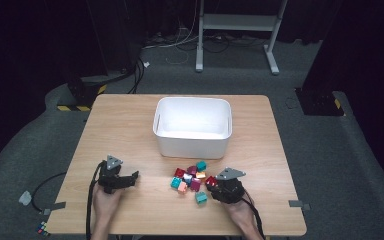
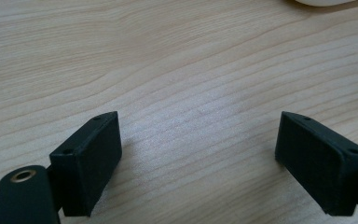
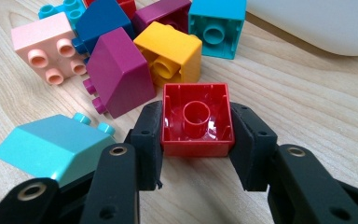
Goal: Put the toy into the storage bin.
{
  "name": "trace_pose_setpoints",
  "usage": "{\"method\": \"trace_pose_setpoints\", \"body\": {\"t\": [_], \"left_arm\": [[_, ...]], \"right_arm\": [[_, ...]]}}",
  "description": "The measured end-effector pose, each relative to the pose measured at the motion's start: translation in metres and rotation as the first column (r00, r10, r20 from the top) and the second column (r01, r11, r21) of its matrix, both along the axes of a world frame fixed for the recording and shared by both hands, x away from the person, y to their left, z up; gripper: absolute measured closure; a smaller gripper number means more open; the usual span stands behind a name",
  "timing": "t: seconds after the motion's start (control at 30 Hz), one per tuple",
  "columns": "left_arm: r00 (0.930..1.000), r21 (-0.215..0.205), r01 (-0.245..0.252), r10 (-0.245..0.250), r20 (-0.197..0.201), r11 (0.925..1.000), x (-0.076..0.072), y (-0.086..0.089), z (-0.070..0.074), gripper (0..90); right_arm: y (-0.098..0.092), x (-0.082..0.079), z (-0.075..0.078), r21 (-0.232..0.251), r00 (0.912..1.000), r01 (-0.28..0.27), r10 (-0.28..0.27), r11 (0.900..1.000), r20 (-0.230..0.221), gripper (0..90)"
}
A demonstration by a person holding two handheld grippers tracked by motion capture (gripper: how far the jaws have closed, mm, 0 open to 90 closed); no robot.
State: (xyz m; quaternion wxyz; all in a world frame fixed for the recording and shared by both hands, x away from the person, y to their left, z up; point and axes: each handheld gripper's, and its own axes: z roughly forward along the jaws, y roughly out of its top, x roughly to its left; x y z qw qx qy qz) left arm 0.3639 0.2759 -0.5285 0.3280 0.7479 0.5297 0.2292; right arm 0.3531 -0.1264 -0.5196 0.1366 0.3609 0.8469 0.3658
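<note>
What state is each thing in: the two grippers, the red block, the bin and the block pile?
Left gripper: open, over bare table.
Right gripper: shut on red block.
Red block: hollow side showing, clamped.
Bin: upright, empty.
Block pile: loose, tumbled.

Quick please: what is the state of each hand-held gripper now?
Left hand-held gripper: open, nothing between its jaws.
Right hand-held gripper: closed on the red block.
</note>
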Motion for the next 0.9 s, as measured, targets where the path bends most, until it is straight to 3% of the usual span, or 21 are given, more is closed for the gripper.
{"method": "trace_pose_setpoints", "body": {"t": [0.33, 0.9], "left_arm": [[1.0000, 0.001, 0.002, -0.002, 0.000, 1.0000, 0.000, 0.000, 0.000, 14.5], [1.0000, 0.000, 0.001, -0.001, 0.001, 1.0000, 0.000, 0.000, 0.000, 14.7]], "right_arm": [[-0.010, -0.002, 0.007, 0.016, 1.0000, -0.002, 0.002, 1.000, 0.002, 58.8], [-0.026, 0.002, 0.041, 0.068, 0.9994, 0.024, -0.026, 0.997, 0.021, 58.8]]}}
